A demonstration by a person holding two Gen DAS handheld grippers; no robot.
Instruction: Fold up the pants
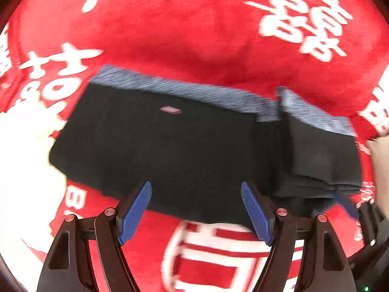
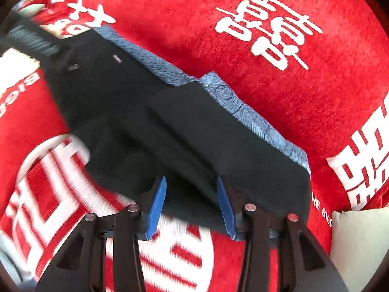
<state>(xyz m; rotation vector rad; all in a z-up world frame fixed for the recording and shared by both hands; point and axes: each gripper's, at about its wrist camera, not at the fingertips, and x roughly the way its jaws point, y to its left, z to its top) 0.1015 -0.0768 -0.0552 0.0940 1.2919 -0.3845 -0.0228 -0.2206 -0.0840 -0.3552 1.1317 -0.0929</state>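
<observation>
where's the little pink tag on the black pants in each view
Left wrist: the pink tag sits upper centre on the black pants, just below the blue-grey waistband.
Right wrist: the tag is upper left, beside the same waistband.
Shared landmark: the white double-happiness character on the red cloth.

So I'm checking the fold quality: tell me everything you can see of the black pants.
The black pants look like soft knit, with a heathered blue-grey waistband along the far edge and a small pink label below it. They lie folded in layers on the red cloth, one end doubled over into a thicker stack. Both hand-held grippers, left and right, are open at the near edge; contact is unclear.
</observation>
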